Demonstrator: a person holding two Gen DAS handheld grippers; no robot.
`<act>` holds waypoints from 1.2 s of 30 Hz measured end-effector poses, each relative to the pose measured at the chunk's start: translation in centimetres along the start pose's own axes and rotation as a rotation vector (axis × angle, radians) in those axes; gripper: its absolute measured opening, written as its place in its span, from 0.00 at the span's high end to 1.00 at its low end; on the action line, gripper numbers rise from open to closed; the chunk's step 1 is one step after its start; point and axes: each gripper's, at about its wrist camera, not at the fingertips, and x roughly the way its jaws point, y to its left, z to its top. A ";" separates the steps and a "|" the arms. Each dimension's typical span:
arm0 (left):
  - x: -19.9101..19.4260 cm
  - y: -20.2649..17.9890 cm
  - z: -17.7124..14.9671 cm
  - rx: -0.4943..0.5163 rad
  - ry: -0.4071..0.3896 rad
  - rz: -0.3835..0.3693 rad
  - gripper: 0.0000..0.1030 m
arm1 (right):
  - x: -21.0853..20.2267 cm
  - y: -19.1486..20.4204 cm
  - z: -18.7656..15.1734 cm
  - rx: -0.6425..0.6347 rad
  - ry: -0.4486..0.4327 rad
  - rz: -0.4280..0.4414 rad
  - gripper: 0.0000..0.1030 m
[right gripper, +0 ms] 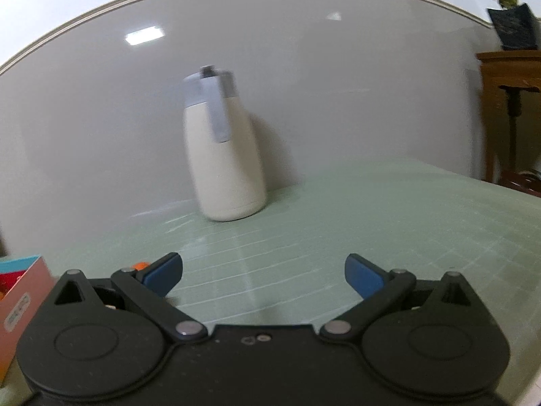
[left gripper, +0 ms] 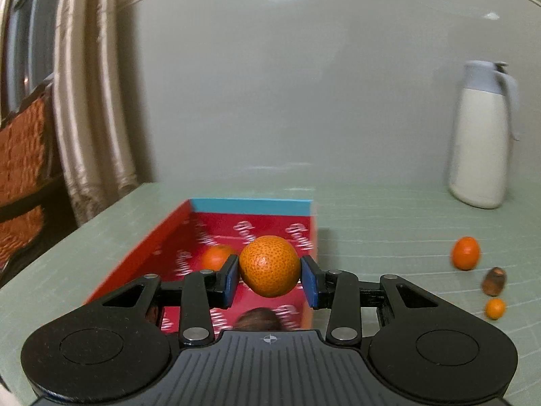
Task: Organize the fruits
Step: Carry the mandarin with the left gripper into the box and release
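My left gripper is shut on an orange and holds it above the open red box with a blue end wall. Another orange and a brown fruit lie inside the box. On the table to the right lie an orange, a brown fruit and a small orange fruit. My right gripper is open and empty above the green table. The box corner shows at the left edge of the right wrist view.
A white jug with a grey lid stands at the back by the wall; it also shows in the right wrist view. A curtain and a chair are left of the table. A wooden stand is at the right.
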 end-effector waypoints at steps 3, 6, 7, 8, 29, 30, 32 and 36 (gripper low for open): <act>0.1 1.5 -0.3 -0.012 0.008 0.023 0.62 | 0.1 1.4 -0.2 -0.022 0.007 0.029 0.00; 0.5 2.6 -0.5 -0.023 0.020 0.038 0.62 | 0.2 2.7 -0.4 -0.042 0.015 0.055 0.00; 0.6 2.9 -0.5 -0.026 0.025 0.042 0.62 | 0.2 3.0 -0.5 -0.049 0.017 0.062 0.00; 0.5 3.2 -0.7 -0.030 0.029 0.045 0.62 | 0.2 3.4 -0.6 -0.056 0.020 0.069 0.00; 0.9 7.4 -1.7 -0.057 0.060 0.143 0.62 | 0.5 8.7 -1.9 -0.118 0.057 0.184 0.00; 0.9 7.6 -1.7 -0.061 0.060 0.140 0.62 | 0.5 8.8 -1.9 -0.120 0.058 0.187 0.00; 0.8 7.8 -1.7 -0.067 0.060 0.135 0.61 | 0.6 9.1 -2.0 -0.123 0.060 0.192 0.00; 0.6 8.3 -1.8 -0.088 0.054 0.150 0.32 | 0.7 9.4 -2.1 -0.128 0.062 0.199 0.00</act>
